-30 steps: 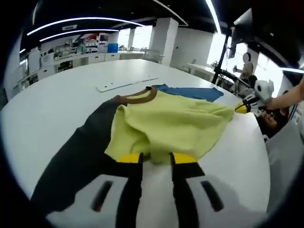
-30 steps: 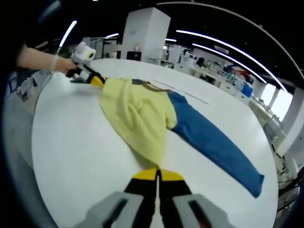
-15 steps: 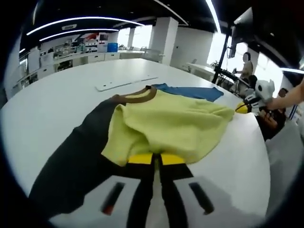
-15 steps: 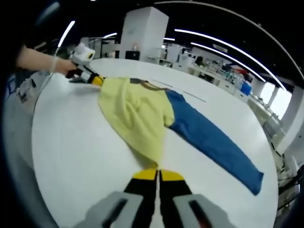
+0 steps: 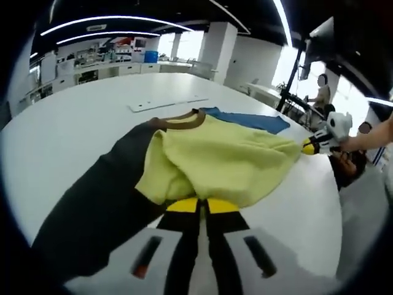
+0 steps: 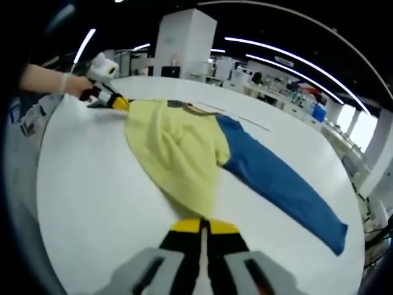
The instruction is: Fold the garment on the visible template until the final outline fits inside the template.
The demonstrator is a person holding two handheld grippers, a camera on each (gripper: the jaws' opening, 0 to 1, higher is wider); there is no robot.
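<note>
Yellow garment [image 5: 218,163] on white table [image 5: 73,129], hem pinched in both grippers' closed jaws; no legible writing.

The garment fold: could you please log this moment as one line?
left gripper shut on yellow hem | right gripper shut on hem | garment on table, unfolded

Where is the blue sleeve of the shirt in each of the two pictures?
Left gripper view: the blue sleeve peeks out above the yellow body, right of the brown collar.
Right gripper view: it stretches from the centre to the lower right.
Shared landmark: the brown collar.
</note>
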